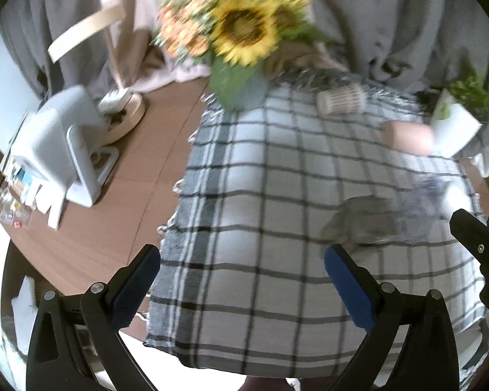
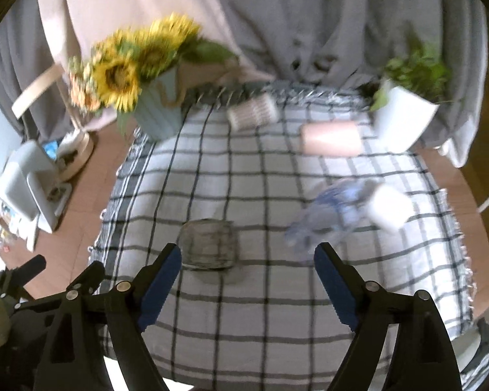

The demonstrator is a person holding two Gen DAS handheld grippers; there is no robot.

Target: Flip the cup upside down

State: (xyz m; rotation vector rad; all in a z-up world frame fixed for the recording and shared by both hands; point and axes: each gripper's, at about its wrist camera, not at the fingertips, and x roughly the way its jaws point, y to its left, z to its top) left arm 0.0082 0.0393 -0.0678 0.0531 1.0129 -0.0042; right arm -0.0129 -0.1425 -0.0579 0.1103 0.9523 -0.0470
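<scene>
The right gripper (image 2: 247, 268), jaws spread and empty like the left gripper (image 1: 241, 280), hangs just short of the grey cup (image 2: 208, 244) on the checked cloth (image 2: 267, 325) (badly blurred), so a hasty closure might knock it over.

No readable text, labels, brands or numbers, both views blurred, small packets at the worktop's left edge (image 1: 16, 215) illegible
</scene>
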